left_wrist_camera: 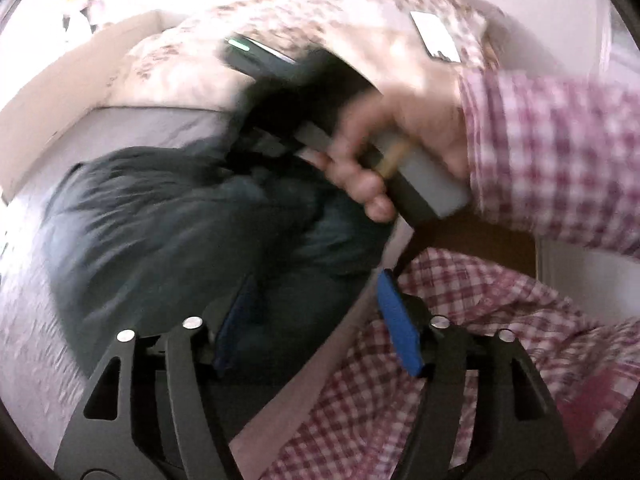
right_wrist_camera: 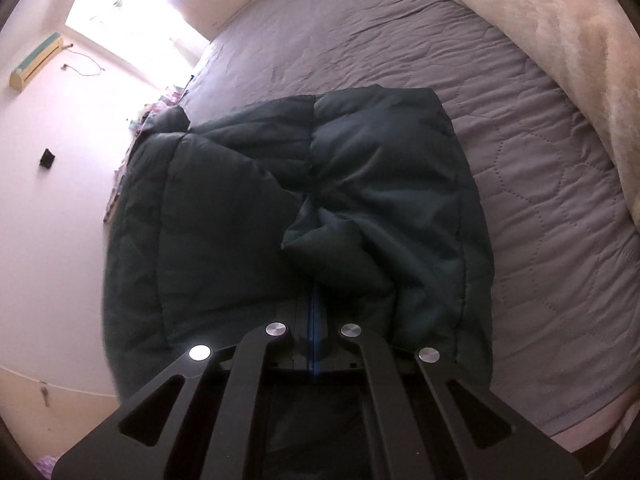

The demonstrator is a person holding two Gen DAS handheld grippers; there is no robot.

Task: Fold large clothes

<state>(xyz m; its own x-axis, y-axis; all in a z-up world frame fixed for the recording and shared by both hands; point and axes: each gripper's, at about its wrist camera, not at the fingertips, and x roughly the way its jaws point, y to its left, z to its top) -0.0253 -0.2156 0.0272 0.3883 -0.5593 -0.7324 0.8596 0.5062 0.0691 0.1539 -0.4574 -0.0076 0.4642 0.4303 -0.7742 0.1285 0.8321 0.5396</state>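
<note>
1. Lying on the grey quilted bed cover [right_wrist_camera: 520,128], the dark teal padded jacket [right_wrist_camera: 320,184] is sitting partly folded, its puffy panels doubled over one another.
2. Pinching together, the right hand-held gripper [right_wrist_camera: 314,312] is showing its two blue pads closed flat against each other at the jacket's near edge; a bunched fold of the jacket is rising just beyond the tips, and whether any cloth is caught between the pads cannot be told.
3. Standing well apart, the left hand-held gripper [left_wrist_camera: 320,320] is hanging over the jacket's near edge with dark fabric below the gap, its blue pads [left_wrist_camera: 400,328] pressing on nothing.
4. Gripping a handle above the jacket, a person's hand [left_wrist_camera: 384,152] in a red-and-white checked sleeve [left_wrist_camera: 552,152] is appearing blurred.
5. Lying beyond the jacket, a cream floral blanket [left_wrist_camera: 320,12] is covering the far side of the bed.
</note>
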